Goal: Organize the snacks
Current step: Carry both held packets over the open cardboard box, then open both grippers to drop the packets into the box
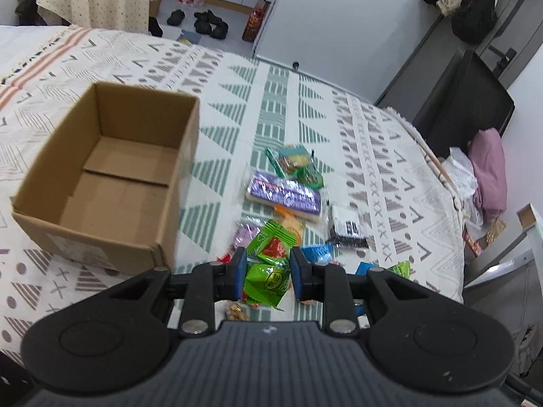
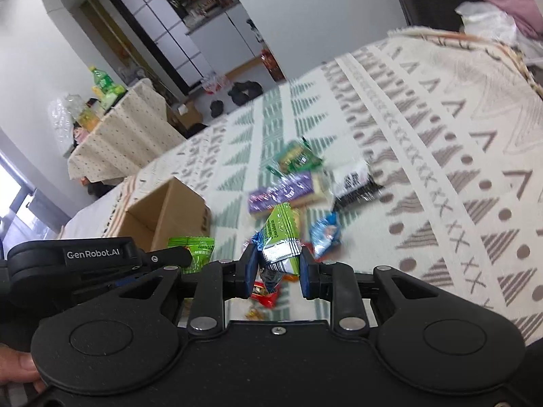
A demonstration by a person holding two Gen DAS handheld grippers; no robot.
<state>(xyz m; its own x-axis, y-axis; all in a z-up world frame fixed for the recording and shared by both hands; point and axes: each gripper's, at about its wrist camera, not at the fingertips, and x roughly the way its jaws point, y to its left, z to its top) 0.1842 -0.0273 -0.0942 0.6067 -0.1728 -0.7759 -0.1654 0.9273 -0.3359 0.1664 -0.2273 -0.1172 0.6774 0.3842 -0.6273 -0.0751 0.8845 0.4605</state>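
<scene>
The left gripper (image 1: 266,271) is closed on a green snack packet (image 1: 269,279), its blue pads (image 1: 239,273) pressing the packet's two sides and holding it off the bed. The right gripper (image 2: 276,268) pinches another packet, a green and silver wrapper (image 2: 281,237), between its own blue pads (image 2: 251,271), also lifted clear. Below both grippers a loose pile of snacks lies near the middle of the patterned bedspread (image 1: 305,108): a long purple bar (image 1: 284,194), a green biscuit pack (image 1: 297,164), a black and white packet (image 1: 348,227) and a small blue packet (image 2: 325,234). An open cardboard box (image 1: 112,176) sits toward the bedspread's left side, beside the pile, with nothing inside.
</scene>
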